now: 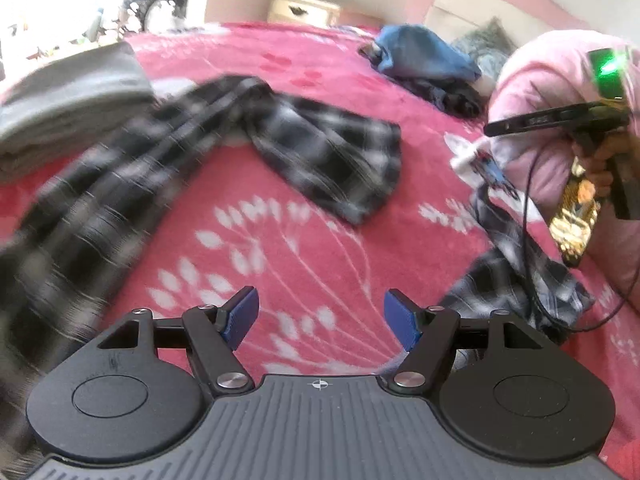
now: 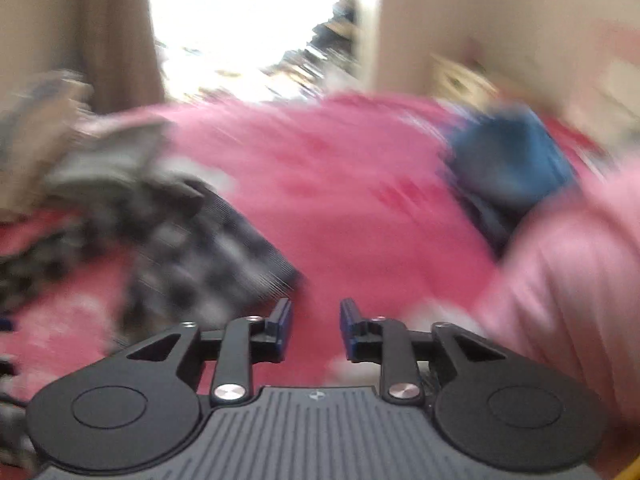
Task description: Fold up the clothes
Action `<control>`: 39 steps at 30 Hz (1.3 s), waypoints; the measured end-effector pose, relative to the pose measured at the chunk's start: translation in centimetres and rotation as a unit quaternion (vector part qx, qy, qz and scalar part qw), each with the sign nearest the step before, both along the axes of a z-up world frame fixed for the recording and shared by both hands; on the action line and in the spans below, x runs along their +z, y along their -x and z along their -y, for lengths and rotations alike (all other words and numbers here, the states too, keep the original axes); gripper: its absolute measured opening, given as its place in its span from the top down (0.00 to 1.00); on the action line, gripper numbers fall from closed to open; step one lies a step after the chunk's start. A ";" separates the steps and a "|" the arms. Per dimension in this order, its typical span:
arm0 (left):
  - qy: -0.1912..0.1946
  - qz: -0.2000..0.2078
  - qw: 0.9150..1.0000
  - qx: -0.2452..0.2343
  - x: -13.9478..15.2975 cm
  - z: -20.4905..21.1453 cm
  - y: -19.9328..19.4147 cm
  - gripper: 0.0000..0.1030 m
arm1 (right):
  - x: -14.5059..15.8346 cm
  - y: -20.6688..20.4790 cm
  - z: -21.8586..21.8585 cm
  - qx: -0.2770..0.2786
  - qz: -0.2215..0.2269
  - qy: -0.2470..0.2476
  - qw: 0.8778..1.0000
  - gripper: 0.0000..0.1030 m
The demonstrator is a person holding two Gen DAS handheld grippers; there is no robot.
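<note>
The left tongs (image 1: 320,320) are spread wide, with nothing between the blue pads (image 1: 242,318), and hover above the pink flowered bed cover (image 1: 320,240). The right tongs (image 2: 315,330) stand partly spread, also empty, over the same cover; this view is heavily blurred.

The checked shirt (image 1: 320,152) lies crumpled across the bed ahead of the left tongs, one part stretching toward the lower left, blurred. A further checked piece (image 1: 520,280) lies at the right edge under a black cable (image 1: 528,216). In the right wrist view the checked shirt (image 2: 208,248) lies to the left of the tongs.

A folded grey pile (image 1: 68,108) sits at the far left, touching the shirt. A blue and dark heap of clothes (image 1: 424,64) lies farther back. A pink sleeve (image 2: 560,280) fills the right side. A cream bedside cabinet (image 1: 304,8) stands beyond the bed.
</note>
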State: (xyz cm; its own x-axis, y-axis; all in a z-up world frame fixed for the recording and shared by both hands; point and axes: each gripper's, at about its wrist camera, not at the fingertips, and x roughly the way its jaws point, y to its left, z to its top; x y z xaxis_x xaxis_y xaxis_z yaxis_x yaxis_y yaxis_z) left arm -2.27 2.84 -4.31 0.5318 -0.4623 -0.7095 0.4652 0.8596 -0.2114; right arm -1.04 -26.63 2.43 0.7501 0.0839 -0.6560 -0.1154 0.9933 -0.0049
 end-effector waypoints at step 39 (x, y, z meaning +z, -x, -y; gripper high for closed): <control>0.110 -0.105 0.771 0.618 -0.7 -33.9 24.9 0.32 | -7.0 19.0 -32.8 0.615 -0.074 0.163 0.768 0.58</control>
